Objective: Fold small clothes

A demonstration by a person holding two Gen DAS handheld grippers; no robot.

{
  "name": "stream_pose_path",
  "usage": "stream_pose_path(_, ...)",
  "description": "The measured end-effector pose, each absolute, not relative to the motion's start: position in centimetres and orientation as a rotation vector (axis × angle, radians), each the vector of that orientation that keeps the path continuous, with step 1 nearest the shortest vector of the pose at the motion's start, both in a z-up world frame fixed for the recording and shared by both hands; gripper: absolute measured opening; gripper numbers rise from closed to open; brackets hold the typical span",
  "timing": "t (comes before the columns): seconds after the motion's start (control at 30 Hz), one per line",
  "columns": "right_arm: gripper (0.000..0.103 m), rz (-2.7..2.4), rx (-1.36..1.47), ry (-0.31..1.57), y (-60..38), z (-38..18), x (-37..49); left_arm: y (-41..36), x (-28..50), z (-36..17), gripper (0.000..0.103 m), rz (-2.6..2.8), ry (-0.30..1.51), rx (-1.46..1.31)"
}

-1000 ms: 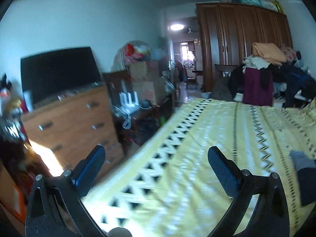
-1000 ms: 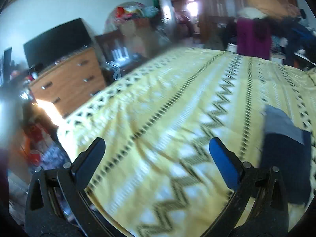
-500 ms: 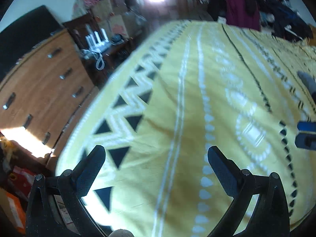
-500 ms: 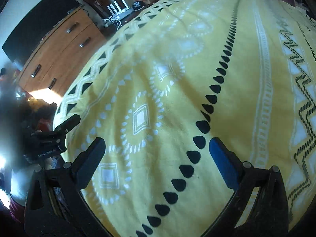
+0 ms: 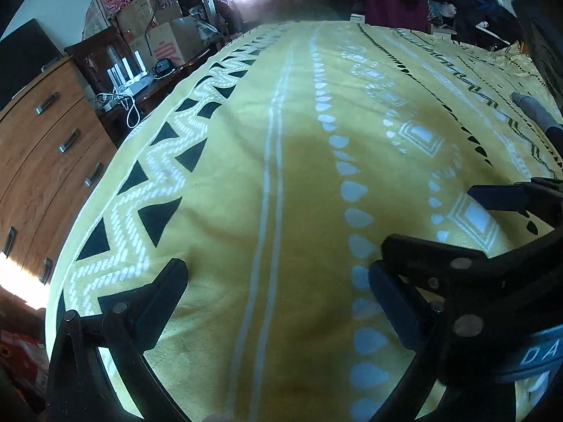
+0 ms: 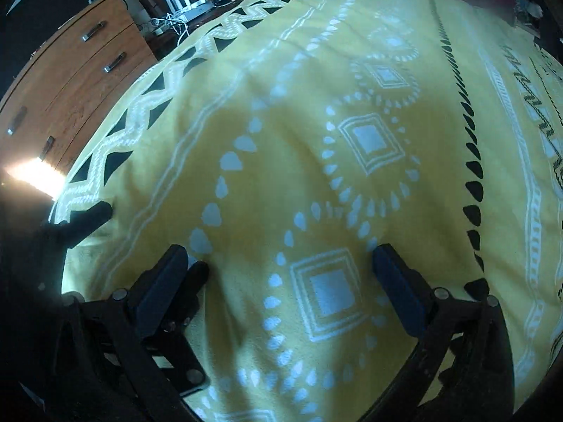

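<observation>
A yellow patterned blanket point(image 5: 302, 161) covers the bed and fills both views. My left gripper point(image 5: 278, 277) hangs low over it, open, with only blanket between its fingers. Just to its right my right gripper point(image 5: 431, 216) is also open and empty, and its near finger overlaps my left gripper's right finger. In the right wrist view the right gripper point(image 6: 278, 260) spans a white diamond motif, with the left gripper point(image 6: 153, 237) close at its left. A grey and dark garment point(image 5: 531, 105) lies at the bed's far right edge, apart from both grippers.
A wooden dresser point(image 5: 52, 147) stands left of the bed, with a black screen point(image 5: 21, 52) on top. A dark desk with a white router point(image 5: 130, 77) and cardboard boxes point(image 5: 169, 42) sit behind it. Piled clothes point(image 5: 404, 3) lie past the bed's far end.
Both grippers have tipped downward and dropped close to the blanket, ending side by side. The garment, near the right gripper a second ago, now lies far off to the right.
</observation>
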State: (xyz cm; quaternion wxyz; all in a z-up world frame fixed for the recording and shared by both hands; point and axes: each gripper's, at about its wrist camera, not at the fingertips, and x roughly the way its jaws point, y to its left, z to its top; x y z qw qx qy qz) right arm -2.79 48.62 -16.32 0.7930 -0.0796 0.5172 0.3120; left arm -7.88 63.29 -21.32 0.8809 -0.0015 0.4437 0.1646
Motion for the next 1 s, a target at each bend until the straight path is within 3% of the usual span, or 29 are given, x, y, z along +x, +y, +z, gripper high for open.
stream_pose_path(0.27,0.103,0.451,-0.13,0.957,48.9,-17.7,-5.1,63.2,-7.6,-23.7,0.103,0.304,0.897,-0.023)
stream_pose_path(1.0,0.103,0.465,-0.113,0.955,48.7,-17.9,-4.6,63.2,-6.7,-24.1,0.103,0.308,0.904,-0.014)
